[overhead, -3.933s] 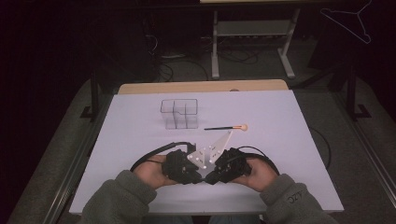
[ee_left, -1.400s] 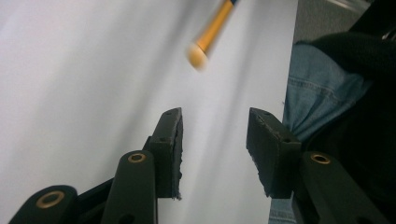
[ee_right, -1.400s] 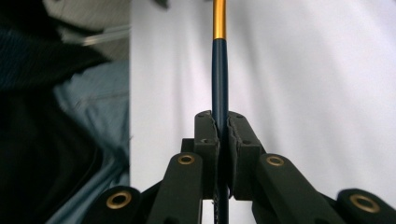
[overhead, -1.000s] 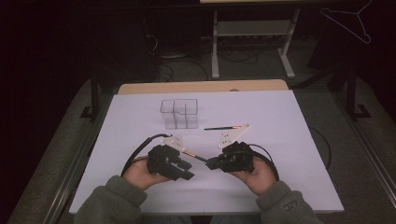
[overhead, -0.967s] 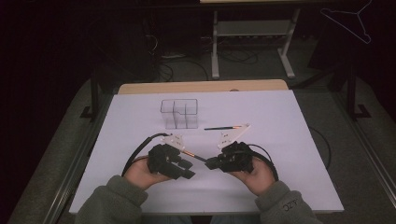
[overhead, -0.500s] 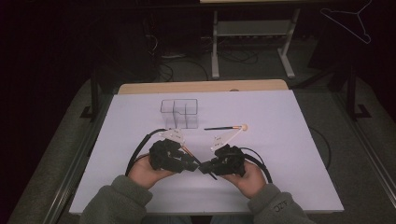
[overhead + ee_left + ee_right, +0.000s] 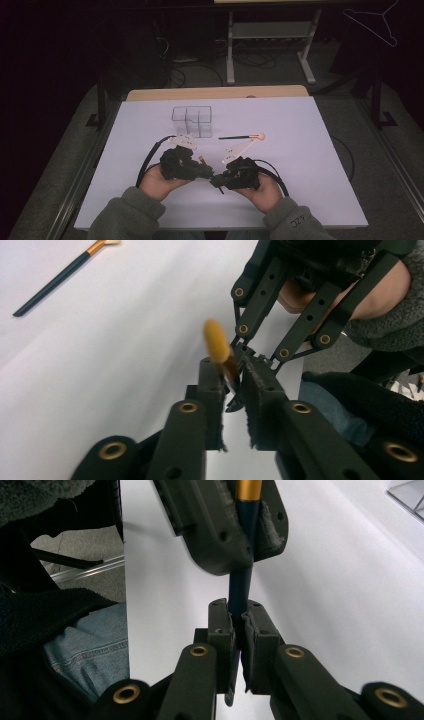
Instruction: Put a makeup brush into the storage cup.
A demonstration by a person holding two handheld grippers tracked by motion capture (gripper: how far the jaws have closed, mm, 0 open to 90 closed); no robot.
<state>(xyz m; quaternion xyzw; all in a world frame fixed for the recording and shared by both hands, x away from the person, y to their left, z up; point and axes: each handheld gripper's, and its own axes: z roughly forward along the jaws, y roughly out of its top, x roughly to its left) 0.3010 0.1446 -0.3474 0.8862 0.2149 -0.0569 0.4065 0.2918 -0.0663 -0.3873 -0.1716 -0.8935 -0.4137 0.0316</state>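
A makeup brush with a dark handle (image 7: 239,592), gold ferrule (image 7: 248,489) and orange bristle tip (image 7: 217,340) is held between my two grippers, above the white table near its front. My right gripper (image 7: 239,611) is shut on the handle's lower end. My left gripper (image 7: 231,371) has just been closing on the brush near the ferrule, and its pads now press on it. In the high view the left gripper (image 7: 204,170) and right gripper (image 7: 218,181) meet tip to tip, with the bristle tip (image 7: 202,160) sticking out behind the left one.
A second brush (image 7: 240,137) with a round pale tip lies on the table (image 7: 310,165) beyond the grippers. A clear compartment box (image 7: 192,120) stands behind it, left of centre. Open table lies to the right and far left. A person's sleeves enter at the bottom.
The two grippers have drawn closer together at the front of the table. The left gripper's jaws have narrowed onto the brush that the right gripper holds.
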